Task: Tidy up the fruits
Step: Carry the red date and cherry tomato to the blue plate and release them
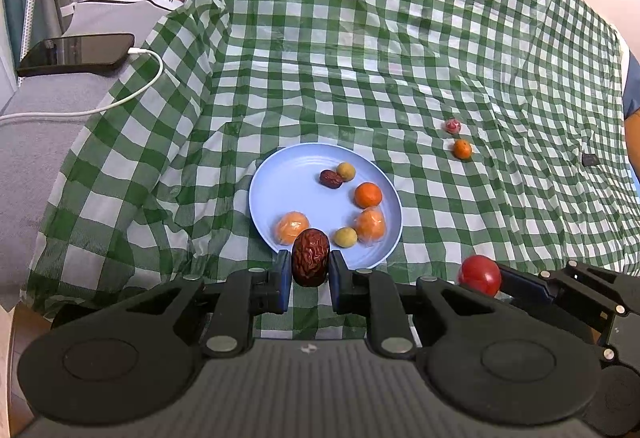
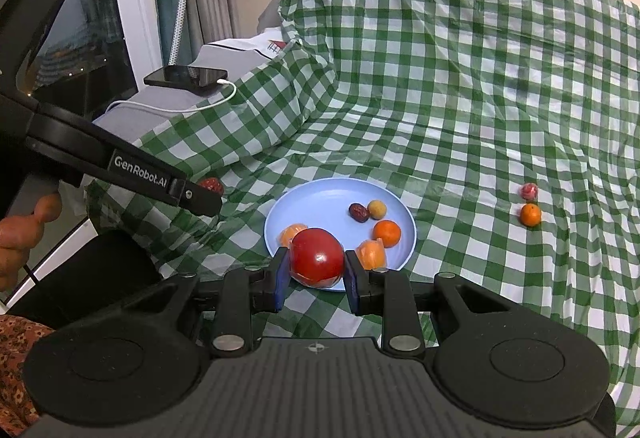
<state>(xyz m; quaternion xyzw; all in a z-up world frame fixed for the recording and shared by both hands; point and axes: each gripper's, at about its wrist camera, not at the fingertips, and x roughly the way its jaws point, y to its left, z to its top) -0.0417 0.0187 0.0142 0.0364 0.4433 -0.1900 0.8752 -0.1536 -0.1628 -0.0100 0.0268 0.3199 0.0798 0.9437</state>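
My left gripper (image 1: 310,264) is shut on a wrinkled dark red date (image 1: 311,257), held just above the near rim of the light blue plate (image 1: 288,181). My right gripper (image 2: 316,270) is shut on a round red fruit (image 2: 317,256), also over the plate's (image 2: 320,197) near edge. On the plate lie several small oranges, two yellowish fruits and another date (image 1: 331,179). The red fruit (image 1: 479,274) and right gripper show at the lower right of the left wrist view. A small orange (image 1: 462,149) and a pinkish fruit (image 1: 453,125) lie on the cloth to the right.
A green-and-white checked cloth (image 1: 400,37) covers the surface and rises in folds at the back. A black phone (image 1: 76,53) with a white cable rests on a grey ledge at left. A person's hand (image 2: 20,238) grips the left gripper's handle.
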